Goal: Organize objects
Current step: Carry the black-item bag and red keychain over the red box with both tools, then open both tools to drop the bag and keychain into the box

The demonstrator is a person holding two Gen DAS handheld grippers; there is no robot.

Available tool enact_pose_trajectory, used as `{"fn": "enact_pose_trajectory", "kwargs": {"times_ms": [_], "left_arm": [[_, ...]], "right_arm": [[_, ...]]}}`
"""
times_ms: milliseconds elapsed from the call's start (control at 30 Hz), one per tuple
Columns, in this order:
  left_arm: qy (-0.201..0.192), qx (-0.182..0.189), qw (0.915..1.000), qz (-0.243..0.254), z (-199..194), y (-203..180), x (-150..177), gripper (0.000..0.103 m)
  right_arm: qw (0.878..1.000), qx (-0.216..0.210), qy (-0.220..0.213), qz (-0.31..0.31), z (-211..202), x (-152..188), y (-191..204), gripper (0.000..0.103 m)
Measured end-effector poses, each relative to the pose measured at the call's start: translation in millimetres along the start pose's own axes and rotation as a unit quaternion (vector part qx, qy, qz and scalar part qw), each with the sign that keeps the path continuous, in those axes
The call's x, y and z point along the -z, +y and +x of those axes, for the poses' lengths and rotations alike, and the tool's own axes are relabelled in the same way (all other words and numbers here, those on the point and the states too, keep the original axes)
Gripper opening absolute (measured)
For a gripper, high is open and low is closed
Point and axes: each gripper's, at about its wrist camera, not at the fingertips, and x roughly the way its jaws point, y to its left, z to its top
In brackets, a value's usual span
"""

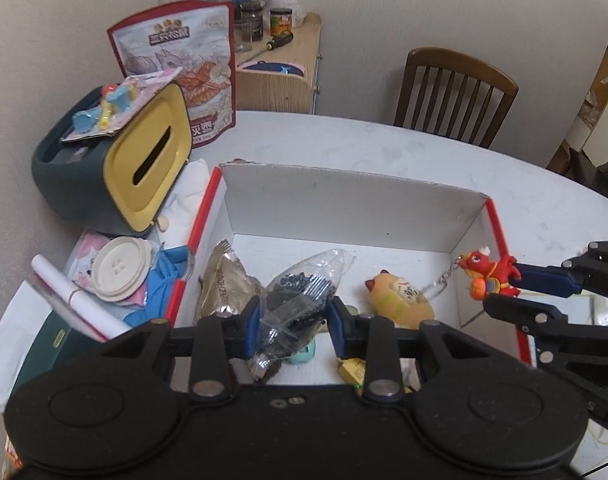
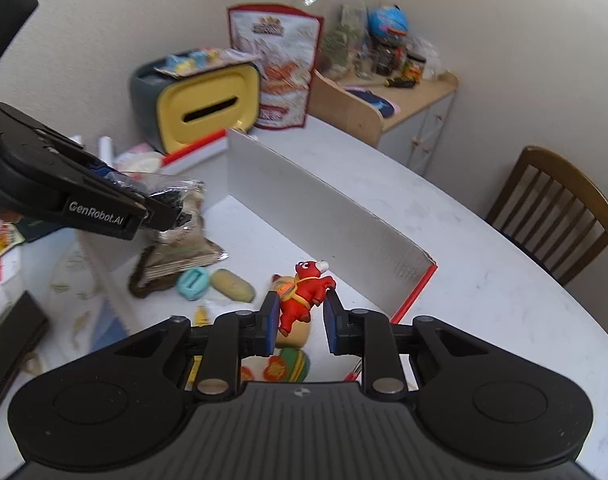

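- Left tool (image 1: 294, 322): clenched on a clear plastic bag of small dark parts (image 1: 300, 300), held above the open white box (image 1: 343, 196) on the desk (image 1: 423, 148).
- Bag, handling: judged light and limp, film slippery and crinkly; contents likely to shift, so a pinch across the bunched film suited it better than one at the loose end.
- Right tool (image 2: 298, 316): pads either side of a red figurine keychain (image 2: 304, 292) at the box's right end; left pad touching, right pad showing a slight gap, so a firm grasp could not be confirmed.
- Figurine, handling: judged small, light and stiff-bodied; chain dangling free in the left wrist view and liable to snag; body the better hold.
- Box contents: silver foil pouch (image 1: 224, 284), yellow cat figure (image 1: 399, 300), teal item (image 2: 192, 282).
- Obscured: box's near floor hidden behind both tool housings; items under the bag partly covered; the bag's parts too small to identify.
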Motion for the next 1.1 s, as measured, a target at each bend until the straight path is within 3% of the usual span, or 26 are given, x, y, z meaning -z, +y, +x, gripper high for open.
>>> {"fn": "enact_pose_trajectory", "kwargs": {"times_ms": [600,1100], "left_arm": [[0.057,-0.004,0.998,0.027,87.0,-19.2,-19.9,0.032],[0.12,-0.018,0.9908,0.058,124.4,-31.9,-16.7,0.034]], "right_arm": [[0.996,0.046,0.072,0.013,78.8,-5.7,-10.2,0.022],[0.995,0.036,0.09,0.009,88.2,0.4,-5.2,0.023]]}}
